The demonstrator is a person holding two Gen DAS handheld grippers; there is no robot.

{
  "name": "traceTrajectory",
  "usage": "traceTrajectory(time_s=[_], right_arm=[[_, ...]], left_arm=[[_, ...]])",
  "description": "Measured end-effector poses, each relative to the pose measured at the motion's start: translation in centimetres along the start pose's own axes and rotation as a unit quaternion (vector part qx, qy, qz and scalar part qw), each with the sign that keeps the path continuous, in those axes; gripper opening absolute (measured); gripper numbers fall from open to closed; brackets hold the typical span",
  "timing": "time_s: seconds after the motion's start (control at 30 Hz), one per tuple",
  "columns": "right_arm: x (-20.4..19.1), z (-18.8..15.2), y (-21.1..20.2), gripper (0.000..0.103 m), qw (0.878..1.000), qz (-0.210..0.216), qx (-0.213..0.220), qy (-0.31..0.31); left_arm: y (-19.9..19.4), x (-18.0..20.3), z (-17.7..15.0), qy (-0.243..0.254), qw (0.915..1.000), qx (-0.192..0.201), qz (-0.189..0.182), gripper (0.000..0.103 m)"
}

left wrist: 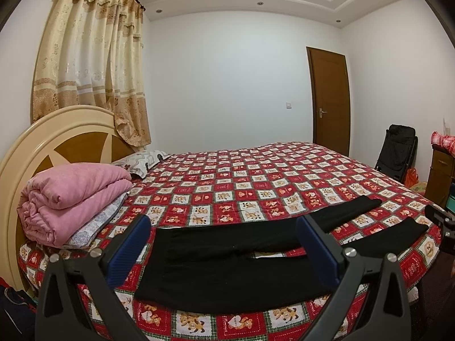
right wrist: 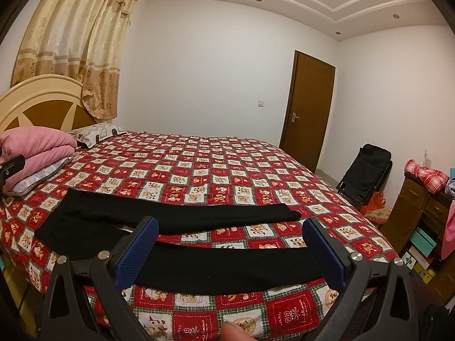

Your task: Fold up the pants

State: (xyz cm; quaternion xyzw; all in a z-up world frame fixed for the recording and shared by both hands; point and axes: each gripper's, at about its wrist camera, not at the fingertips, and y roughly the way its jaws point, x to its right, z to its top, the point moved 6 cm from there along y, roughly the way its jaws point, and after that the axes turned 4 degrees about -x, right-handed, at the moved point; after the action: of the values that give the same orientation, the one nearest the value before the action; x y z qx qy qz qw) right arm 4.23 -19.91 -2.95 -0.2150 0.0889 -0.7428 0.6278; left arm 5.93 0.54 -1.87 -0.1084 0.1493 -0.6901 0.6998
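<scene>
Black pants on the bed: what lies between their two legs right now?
Only a bare strip of the red checked bear-print bedspread separates the two legs of the black pants; nothing rests there. The right wrist view shows it best.

Pants (left wrist: 227,270) flat on bed (left wrist: 256,176), blanket (left wrist: 71,199) left by headboard (left wrist: 57,130).

pants (left wrist: 227,267) | black, plain, soft knit | unfolded, laid flat | on the bed's red patchwork cover, near its front edge | waist toward the headboard end, legs toward the foot end | both legs straight, splayed apart in a narrow V, a strip of cover between them | cuffs flat, well apart
</scene>
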Motion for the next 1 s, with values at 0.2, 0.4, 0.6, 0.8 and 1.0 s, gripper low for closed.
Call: traceTrajectory(time_s=[0.2,0.4,0.6,0.8,1.0], right_arm=[[-0.2,0.0,0.1,0.102,1.000,0.001,-0.002,0.000],[-0.5,-0.3,0.3,0.102,1.000,0.002,-0.005,-0.002],[-0.6,-0.9,1.7,0.102,1.000,0.023,-0.003,0.002],[0.4,-2.8,8.0,0.102,0.997,0.067,-0.047,0.019],[1.3,-5.2,15.9,0.102,0.990,0.061,-0.126,0.026]], left_arm=[[0.1,-0.1,0.0,0.000,1.0000,-0.002,0.001,0.103],[0.4,-0.2,-0.1,0.000,1.0000,-0.006,0.003,0.103],[2.9,-1.1,-1.2,0.008,0.9999,-0.010,0.008,0.103],[11.2,-7.7,-3.4,0.009,0.9947,-0.065,0.080,0.103],[21.9,-16.3,-6.7,-0.015,0.9783,-0.157,0.134,0.103]])
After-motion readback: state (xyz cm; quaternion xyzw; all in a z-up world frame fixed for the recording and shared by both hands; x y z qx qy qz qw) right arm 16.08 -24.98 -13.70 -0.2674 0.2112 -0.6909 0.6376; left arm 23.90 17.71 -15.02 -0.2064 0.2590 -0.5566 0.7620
